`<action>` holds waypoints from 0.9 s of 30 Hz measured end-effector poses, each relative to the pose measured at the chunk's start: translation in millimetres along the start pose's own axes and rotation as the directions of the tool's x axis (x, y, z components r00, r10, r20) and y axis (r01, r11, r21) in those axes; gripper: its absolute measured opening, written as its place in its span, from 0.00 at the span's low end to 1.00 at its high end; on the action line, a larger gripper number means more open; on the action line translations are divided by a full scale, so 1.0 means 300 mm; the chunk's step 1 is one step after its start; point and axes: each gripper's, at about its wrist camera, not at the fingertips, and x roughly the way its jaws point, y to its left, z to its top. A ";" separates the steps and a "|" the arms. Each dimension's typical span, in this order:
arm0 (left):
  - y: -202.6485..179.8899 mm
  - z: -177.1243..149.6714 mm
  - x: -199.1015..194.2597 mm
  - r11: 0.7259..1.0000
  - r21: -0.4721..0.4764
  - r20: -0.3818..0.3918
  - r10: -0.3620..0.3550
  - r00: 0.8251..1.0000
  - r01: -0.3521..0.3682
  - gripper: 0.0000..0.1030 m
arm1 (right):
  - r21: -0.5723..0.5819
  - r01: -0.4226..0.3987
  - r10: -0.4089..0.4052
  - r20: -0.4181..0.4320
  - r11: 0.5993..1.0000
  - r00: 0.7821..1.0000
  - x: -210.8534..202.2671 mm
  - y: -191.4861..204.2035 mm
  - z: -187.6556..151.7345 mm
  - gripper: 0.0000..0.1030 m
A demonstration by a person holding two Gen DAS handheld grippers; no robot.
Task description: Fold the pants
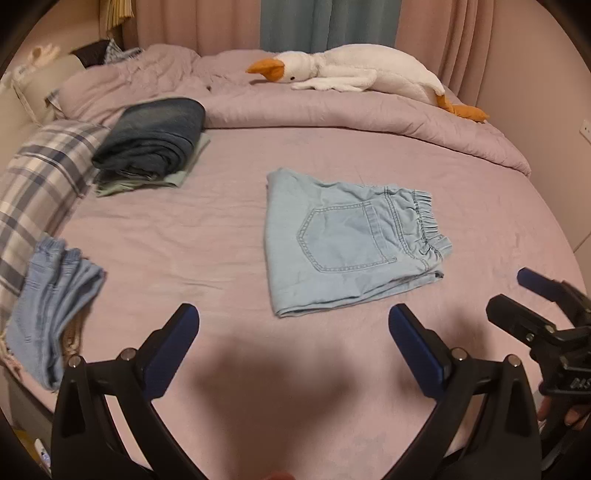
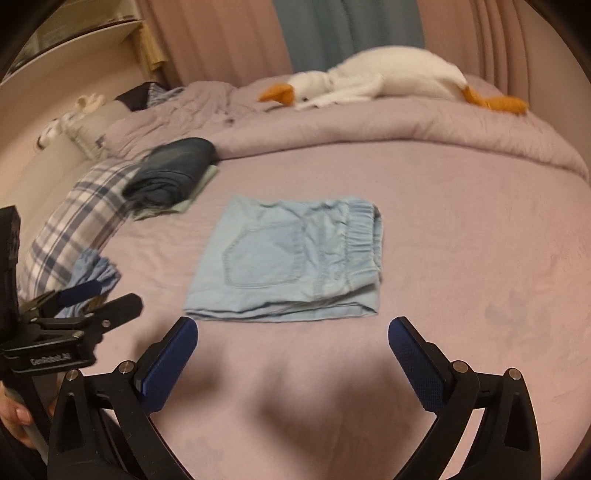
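One mauve bed (image 1: 258, 369), folded pale pants (image 1: 347, 243), pink curtains (image 1: 436, 26) behind.

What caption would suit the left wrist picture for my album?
Open left gripper and right gripper above folded light-blue pants on a pink bed.

Pale denim pants (image 1: 343, 240) on a matt, creased cloth sheet (image 1: 221, 258)
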 end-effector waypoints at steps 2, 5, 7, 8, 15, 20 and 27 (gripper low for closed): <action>-0.004 -0.009 -0.030 1.000 0.004 0.013 0.003 1.000 -0.003 1.00 | -0.018 -0.004 0.004 0.010 1.000 1.000 -0.029 0.027 -0.005 0.99; -0.006 -0.018 -0.060 1.000 0.000 0.024 0.012 1.000 -0.012 1.00 | -0.042 0.000 0.000 0.020 0.999 1.000 -0.054 0.060 -0.012 0.99; -0.004 -0.022 -0.075 1.000 -0.002 0.028 0.028 0.999 -0.028 1.00 | -0.055 -0.003 0.004 0.020 0.998 1.000 -0.061 0.078 -0.014 0.99; -0.003 -0.028 -0.083 1.000 -0.004 0.031 0.031 0.999 -0.031 1.00 | -0.060 -0.004 0.005 0.019 0.998 1.000 -0.061 0.087 -0.015 0.99; 0.001 -0.043 -0.096 0.999 -0.015 0.022 0.033 0.999 -0.033 1.00 | -0.065 -0.002 0.004 0.021 0.998 1.000 -0.076 0.119 -0.030 0.99; -0.013 -0.051 -0.101 0.999 -0.009 0.014 0.035 0.999 -0.034 1.00 | -0.060 -0.002 0.003 0.020 0.998 1.000 -0.079 0.116 -0.033 0.99; -0.028 -0.054 -0.112 0.999 -0.001 0.020 0.039 0.999 -0.039 1.00 | -0.055 0.000 0.002 0.033 0.998 0.999 -0.098 0.115 -0.040 0.99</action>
